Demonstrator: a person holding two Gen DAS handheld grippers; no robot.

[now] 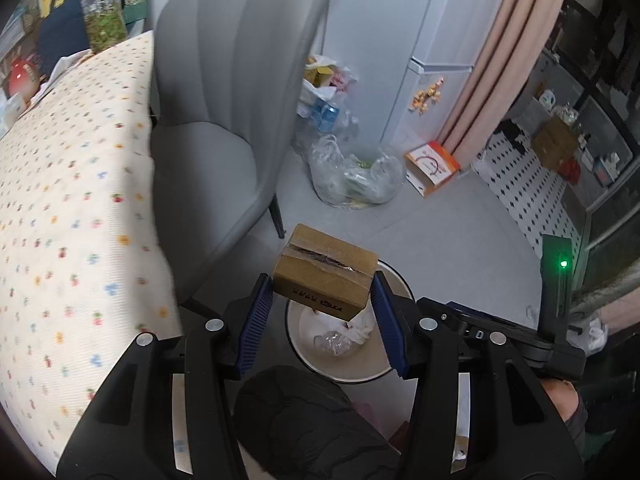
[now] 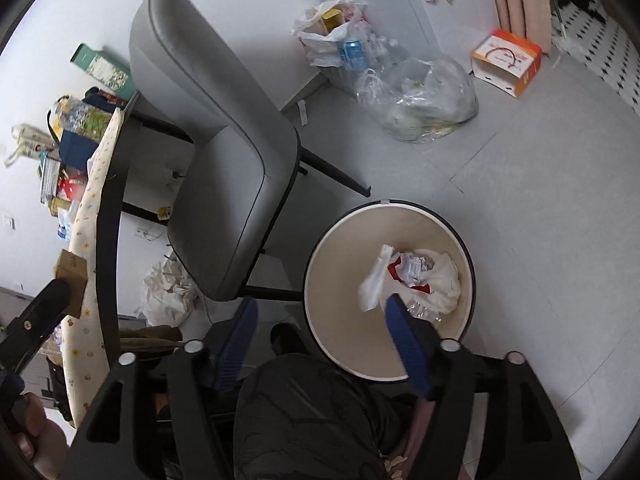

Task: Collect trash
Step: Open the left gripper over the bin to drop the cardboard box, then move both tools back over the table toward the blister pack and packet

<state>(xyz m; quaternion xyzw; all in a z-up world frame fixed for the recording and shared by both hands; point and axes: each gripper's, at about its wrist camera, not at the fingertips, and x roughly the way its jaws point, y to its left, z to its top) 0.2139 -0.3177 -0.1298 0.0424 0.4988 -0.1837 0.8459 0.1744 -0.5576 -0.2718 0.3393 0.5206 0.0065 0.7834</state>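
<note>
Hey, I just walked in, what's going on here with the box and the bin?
A person is tidying up with a handheld gripper in each hand. The left gripper is shut on a small cardboard box and holds it above the round trash bin, which already has crumpled paper and plastic inside. The right gripper is open and holds nothing, its fingers hanging over the bin beside the grey chair. The box has not yet been dropped.
</note>
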